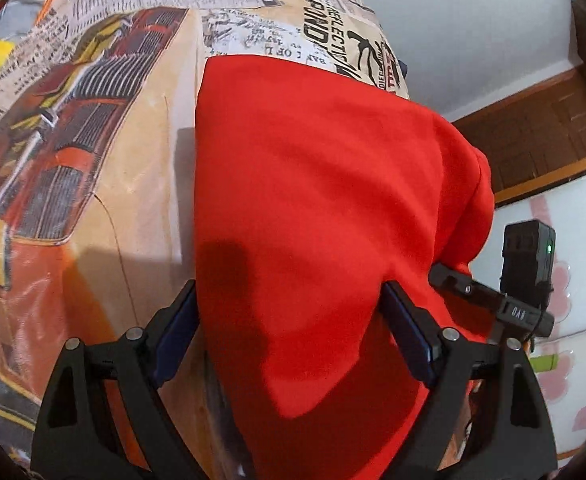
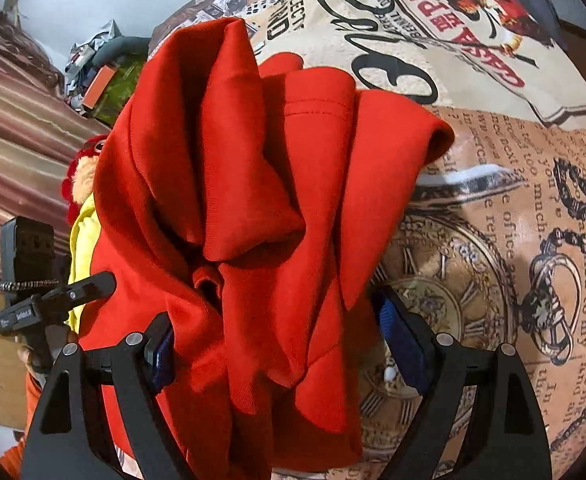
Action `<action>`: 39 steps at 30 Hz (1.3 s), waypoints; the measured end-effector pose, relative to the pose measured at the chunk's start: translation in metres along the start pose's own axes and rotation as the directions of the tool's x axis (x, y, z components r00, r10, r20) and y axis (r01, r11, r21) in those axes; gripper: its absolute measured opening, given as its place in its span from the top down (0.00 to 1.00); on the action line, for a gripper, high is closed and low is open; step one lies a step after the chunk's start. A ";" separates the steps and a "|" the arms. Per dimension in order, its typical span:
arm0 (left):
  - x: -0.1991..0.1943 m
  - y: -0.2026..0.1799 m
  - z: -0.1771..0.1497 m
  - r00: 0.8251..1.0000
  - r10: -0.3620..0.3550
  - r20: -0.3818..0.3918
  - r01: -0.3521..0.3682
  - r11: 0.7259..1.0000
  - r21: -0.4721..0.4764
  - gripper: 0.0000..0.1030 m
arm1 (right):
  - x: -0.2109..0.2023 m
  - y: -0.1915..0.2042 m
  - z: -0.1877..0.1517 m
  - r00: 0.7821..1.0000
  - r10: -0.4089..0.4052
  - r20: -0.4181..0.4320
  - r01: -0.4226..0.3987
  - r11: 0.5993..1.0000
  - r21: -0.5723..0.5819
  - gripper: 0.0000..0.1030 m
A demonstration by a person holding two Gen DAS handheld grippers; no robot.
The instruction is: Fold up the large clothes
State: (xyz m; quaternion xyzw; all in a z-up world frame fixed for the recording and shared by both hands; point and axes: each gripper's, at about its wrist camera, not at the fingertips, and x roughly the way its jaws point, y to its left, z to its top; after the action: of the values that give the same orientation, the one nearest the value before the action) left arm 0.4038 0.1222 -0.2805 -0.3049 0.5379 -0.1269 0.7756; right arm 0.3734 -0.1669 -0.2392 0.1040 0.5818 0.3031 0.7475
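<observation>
A red garment (image 1: 313,200) lies smooth on the printed tablecloth (image 1: 93,140) and hangs over its near edge. My left gripper (image 1: 289,286) stands open, its blue pads (image 1: 177,328) wide apart with the red cloth running between them, and nothing presses on it. In the right wrist view the same red garment (image 2: 245,200) is bunched in thick folds with a stitched hem on top. My right gripper (image 2: 273,308) is open too, straddling the bunch, its pads (image 2: 401,340) apart from the folds. Each gripper shows in the other's view: the right gripper (image 1: 525,280), the left gripper (image 2: 33,280).
The tablecloth (image 2: 493,200) carries newspaper, car and pocket-watch prints. A yellow cloth (image 2: 83,232) lies beside the red garment. Striped fabric (image 2: 13,140) and clutter (image 2: 97,76) sit beyond the table's edge. Dark wood trim (image 1: 533,140) and a white surface with pink hearts (image 1: 573,280) lie to the right.
</observation>
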 end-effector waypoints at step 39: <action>-0.206 0.030 0.059 0.956 0.044 0.289 -0.082 0.989 0.121 0.68 | 0.017 0.178 0.072 0.986 0.092 0.138 -0.074 0.989 -0.130 0.73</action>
State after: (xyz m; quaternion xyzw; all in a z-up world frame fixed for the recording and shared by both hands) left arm 0.3740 0.2738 -0.1294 -0.2508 0.4203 -0.0920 0.8672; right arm 0.3840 -0.0018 -0.1405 0.1031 0.5016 0.3613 0.7792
